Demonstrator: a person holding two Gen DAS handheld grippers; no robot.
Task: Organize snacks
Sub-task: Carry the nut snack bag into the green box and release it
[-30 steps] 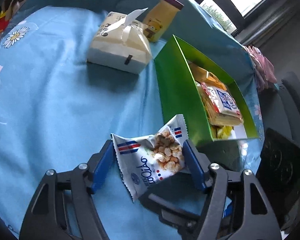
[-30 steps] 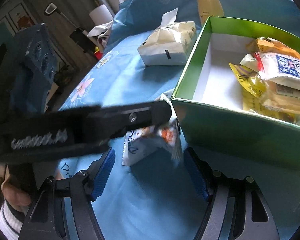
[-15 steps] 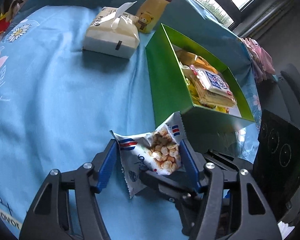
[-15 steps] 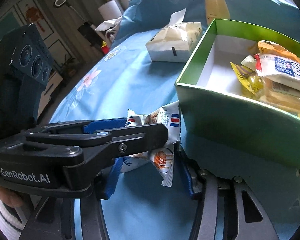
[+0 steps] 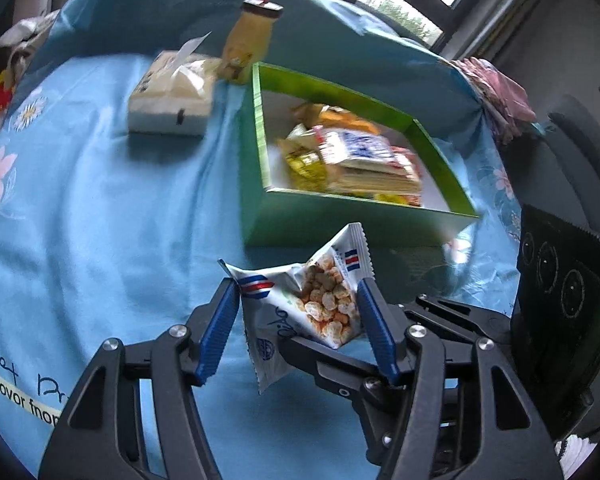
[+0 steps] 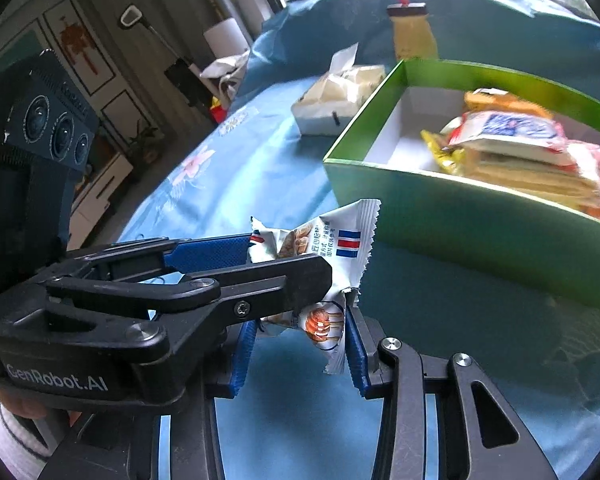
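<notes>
Left wrist view: your left gripper (image 5: 298,322) pinches the snack packet (image 5: 305,304), raised just near of the green box (image 5: 339,220). Right wrist view: your right gripper (image 6: 298,354) also clamps the packet's lower end (image 6: 323,328); blue tablecloth (image 6: 236,184) beneath.

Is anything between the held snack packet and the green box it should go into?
Only the box's own near wall. The snack packet is held just in front of that wall, pinched by both the left gripper and the right gripper. White floor shows bare at the box's left end; snacks fill the rest.
</notes>
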